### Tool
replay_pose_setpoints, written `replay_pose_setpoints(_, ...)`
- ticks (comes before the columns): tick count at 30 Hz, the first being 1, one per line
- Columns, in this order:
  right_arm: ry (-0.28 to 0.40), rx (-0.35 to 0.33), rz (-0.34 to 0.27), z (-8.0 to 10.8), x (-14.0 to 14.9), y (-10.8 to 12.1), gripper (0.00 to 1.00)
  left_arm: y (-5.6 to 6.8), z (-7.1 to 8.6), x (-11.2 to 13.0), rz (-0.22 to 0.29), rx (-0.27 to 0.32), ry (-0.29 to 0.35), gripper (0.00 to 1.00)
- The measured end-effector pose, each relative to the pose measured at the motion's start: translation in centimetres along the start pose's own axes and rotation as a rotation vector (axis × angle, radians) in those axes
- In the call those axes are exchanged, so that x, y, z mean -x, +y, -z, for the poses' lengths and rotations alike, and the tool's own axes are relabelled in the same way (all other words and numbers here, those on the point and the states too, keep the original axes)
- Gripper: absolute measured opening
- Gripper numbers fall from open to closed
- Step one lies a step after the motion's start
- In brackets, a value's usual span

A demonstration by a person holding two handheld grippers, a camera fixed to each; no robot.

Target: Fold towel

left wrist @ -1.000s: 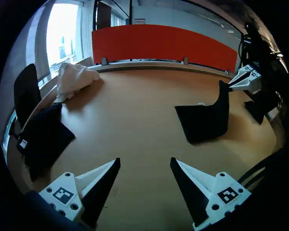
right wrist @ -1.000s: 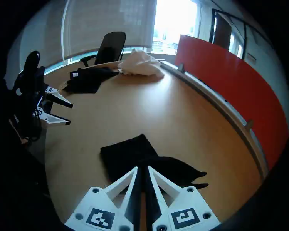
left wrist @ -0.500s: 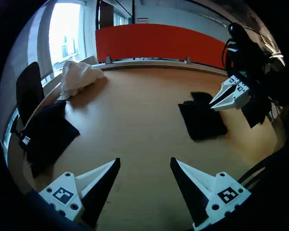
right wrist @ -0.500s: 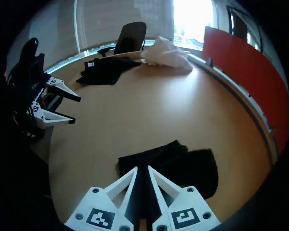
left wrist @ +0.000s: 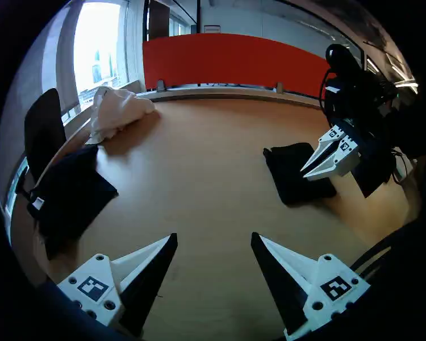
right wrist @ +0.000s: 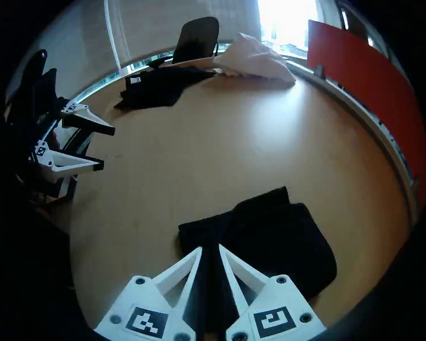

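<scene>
A black towel [left wrist: 292, 173] lies folded and flat on the wooden table [left wrist: 201, 153], right of the middle. In the left gripper view my right gripper [left wrist: 305, 169] points down onto the towel's right part. In the right gripper view the towel [right wrist: 281, 238] spreads just ahead of my right gripper [right wrist: 210, 251], whose fingers are shut with dark cloth pinched between them at the towel's near edge. My left gripper [left wrist: 213, 238] hangs open over bare table, nothing between its fingers. From the right gripper view the left gripper [right wrist: 108, 149] sits at the table's left edge, well away from the towel.
A crumpled white cloth [left wrist: 119, 108] lies at the table's far left, with a black cloth pile [left wrist: 65, 193] nearer on the left edge. A dark office chair [left wrist: 40, 128] stands behind them. A red divider [left wrist: 236, 59] runs along the table's far side.
The right gripper carried the towel's raised edge over and down. The towel, upright a second ago, now lies flat and doubled. The left gripper has stayed put.
</scene>
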State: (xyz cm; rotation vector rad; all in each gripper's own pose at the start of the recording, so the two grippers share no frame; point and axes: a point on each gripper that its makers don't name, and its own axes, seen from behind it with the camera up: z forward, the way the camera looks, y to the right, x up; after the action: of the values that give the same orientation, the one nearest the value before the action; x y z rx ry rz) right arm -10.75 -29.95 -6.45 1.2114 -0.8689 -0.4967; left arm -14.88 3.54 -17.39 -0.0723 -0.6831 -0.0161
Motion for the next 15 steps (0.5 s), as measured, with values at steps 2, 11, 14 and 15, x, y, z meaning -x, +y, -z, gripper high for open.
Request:
replay_pose_setpoints(2,0.0,0.001,-0.002,0.06,-0.01,0.13,0.07,-0.03,-0.03,-0.07,-0.001,0.0,0.001,0.96)
replay_pose_setpoints(11,0.016,0.008,-0.008,0.63,-0.13,0.34,0.33,0.0,-0.1,-0.1,-0.004,-0.001,-0.001,0.96)
replay_pose_setpoints(14,0.021,0.018,-0.01,0.87,-0.05,0.43,0.59,-0.02,-0.08,-0.21,-0.005,-0.004,0.001,0.96)
replay_pose_setpoints(15,0.022,0.023,-0.011,0.95,0.02,0.47,0.67,-0.01,-0.09,-0.26,-0.005,-0.004,0.002,0.96)
